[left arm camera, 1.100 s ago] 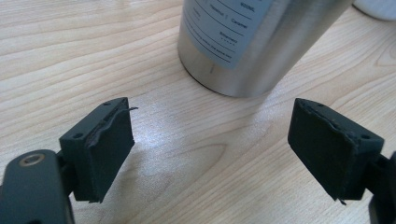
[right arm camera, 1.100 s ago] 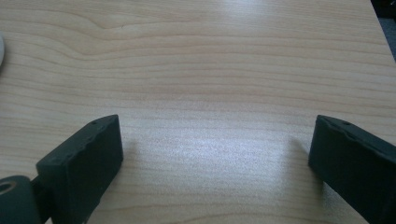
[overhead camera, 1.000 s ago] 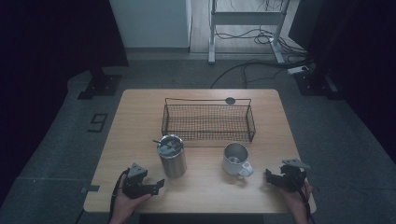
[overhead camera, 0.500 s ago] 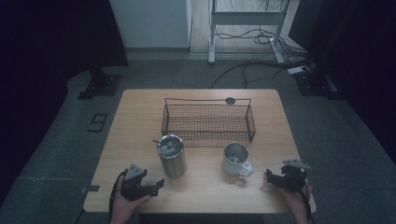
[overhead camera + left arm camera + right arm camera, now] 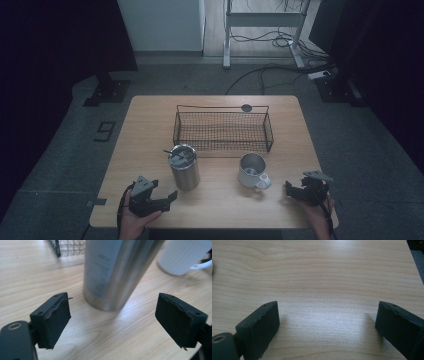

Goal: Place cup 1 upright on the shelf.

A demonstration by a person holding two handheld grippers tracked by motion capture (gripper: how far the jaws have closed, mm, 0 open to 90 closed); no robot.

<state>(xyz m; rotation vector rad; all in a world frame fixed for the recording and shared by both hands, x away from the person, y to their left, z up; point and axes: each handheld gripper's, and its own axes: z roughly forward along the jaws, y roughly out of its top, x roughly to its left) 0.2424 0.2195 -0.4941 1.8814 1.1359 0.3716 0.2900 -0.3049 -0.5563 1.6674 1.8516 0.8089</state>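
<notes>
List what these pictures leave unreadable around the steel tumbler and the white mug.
- Steel tumbler: top cut off by the left gripper view's upper edge; its printed label is blurred.
- Tumbler lid, high view: the dark piece sticking out beside it is too small to identify.
- White mug: contents unclear, dim high view.

High view looks down on table (image 5: 150,125); gripper views skim it closely.

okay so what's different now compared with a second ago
The left gripper has just opened its jaws; nothing is between them, and the steel tumbler stands just ahead, untouched. The right gripper, white mug and wire basket stayed as they were.
</notes>
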